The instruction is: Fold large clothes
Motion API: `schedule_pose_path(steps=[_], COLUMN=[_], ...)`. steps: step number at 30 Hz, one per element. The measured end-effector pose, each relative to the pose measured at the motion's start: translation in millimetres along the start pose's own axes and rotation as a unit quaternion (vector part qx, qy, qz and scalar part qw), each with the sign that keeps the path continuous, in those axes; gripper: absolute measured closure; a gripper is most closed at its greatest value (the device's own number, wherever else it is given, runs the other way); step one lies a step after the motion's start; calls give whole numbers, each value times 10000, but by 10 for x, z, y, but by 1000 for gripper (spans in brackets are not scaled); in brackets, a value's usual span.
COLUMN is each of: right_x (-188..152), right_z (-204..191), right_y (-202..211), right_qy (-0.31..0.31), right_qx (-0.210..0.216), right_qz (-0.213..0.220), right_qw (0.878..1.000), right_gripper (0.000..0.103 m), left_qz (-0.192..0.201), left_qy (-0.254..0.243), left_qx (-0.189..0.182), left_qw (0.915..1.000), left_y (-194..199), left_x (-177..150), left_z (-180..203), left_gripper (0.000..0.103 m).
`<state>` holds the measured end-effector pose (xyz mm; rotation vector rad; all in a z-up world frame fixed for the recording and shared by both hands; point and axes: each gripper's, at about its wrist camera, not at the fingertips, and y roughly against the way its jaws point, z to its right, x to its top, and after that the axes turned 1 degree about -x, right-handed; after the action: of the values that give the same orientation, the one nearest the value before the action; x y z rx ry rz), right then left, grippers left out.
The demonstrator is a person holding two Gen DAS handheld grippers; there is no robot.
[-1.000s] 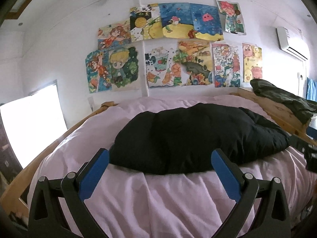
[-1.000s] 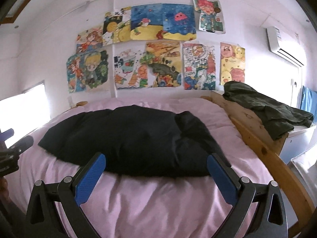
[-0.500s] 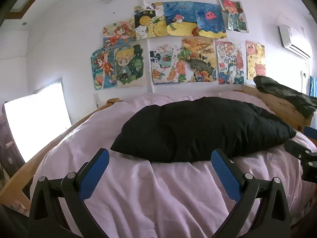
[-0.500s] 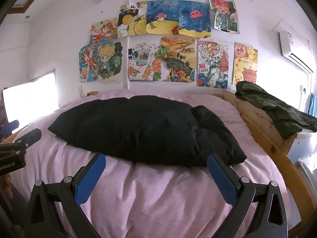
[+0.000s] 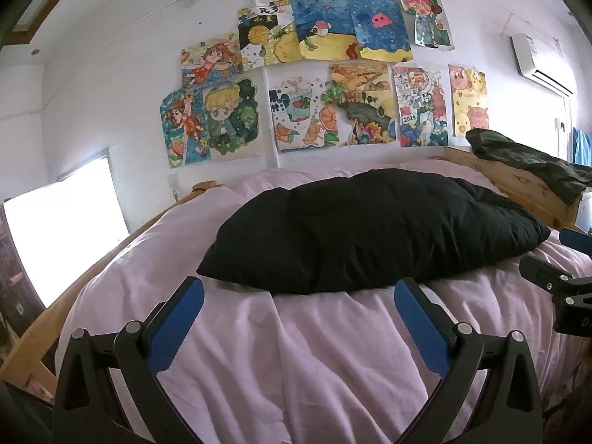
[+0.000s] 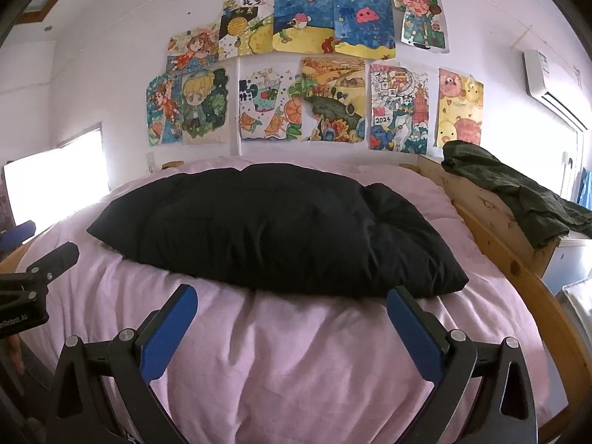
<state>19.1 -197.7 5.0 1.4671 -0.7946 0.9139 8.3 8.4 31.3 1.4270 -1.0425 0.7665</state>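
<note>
1. Left gripper (image 5: 299,327): blue-padded jaws spread wide and released, holding nothing, hovering over the near edge of the bed (image 5: 111,296).
2. Black padded garment (image 5: 370,229): a puffy, quilted bundle lying across the middle of the bed's pink cover, nearer the right edge than the left. It looks soft, bulky and light, probably slick-faced, so a pinch may slide.
3. Best hold, as a judgement: its thin near hem and left corner, where the padding flattens.
4. Right gripper (image 6: 292,329): jaws likewise apart and empty, just short of the garment's near right corner.
5. Containers: none in view. A dark green garment (image 6: 518,192) drapes the wooden bed frame on the right.
</note>
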Motion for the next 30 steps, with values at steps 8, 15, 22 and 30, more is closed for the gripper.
schedule_pose_path(steps=[8,15,22,30], right_x=[-13,-11,-21,-16], right_z=[28,30,31,36], right_y=[-17,-18,-22,-19], right_qy=[-16,1,-9,-3], right_qx=[18,30,25,29], right_qz=[-12,-23,-19,-21], right_qw=[10000,10000,10000,10000], right_gripper=[0,0,0,0], left_qz=[-37,-25,-7,-10], left_qy=[-31,-63,-86,-105], left_qx=[-32,-29,-23,-34], left_qw=[10000,10000,10000,9999], left_y=[-35,-40,-39,-40], left_x=[-16,-24,-28,-31], left_z=[-20,-7,-16,-29], left_gripper=[2,2,2,2])
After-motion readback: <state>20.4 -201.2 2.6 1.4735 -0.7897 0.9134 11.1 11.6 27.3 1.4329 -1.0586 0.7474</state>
